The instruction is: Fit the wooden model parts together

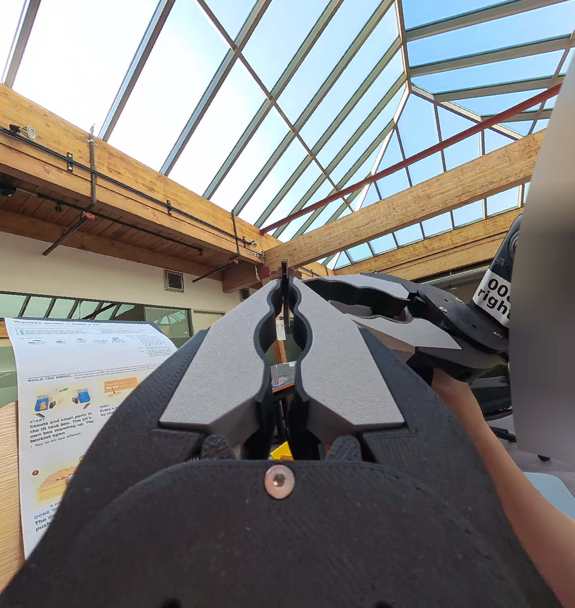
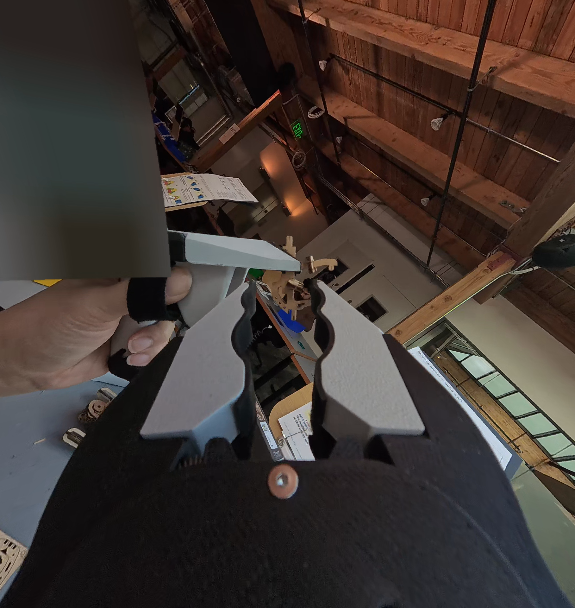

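My left gripper points up toward the skylight and is shut on a thin, dark wooden part seen edge-on at its tips. In the right wrist view it comes in from the left, holding a small pale wooden model assembly in the air. My right gripper is open, with the assembly between its fingertips. Its right fingertip sits against the model's dark edge. The right gripper also shows at the right of the left wrist view, jaws apart.
An instruction sheet on a clipboard stands left of the left gripper and also shows in the right wrist view. Loose wooden parts and a cut-out sheet lie on the grey table. A blue box sits beyond. Both grippers' tips are close together, under 4 cm apart.
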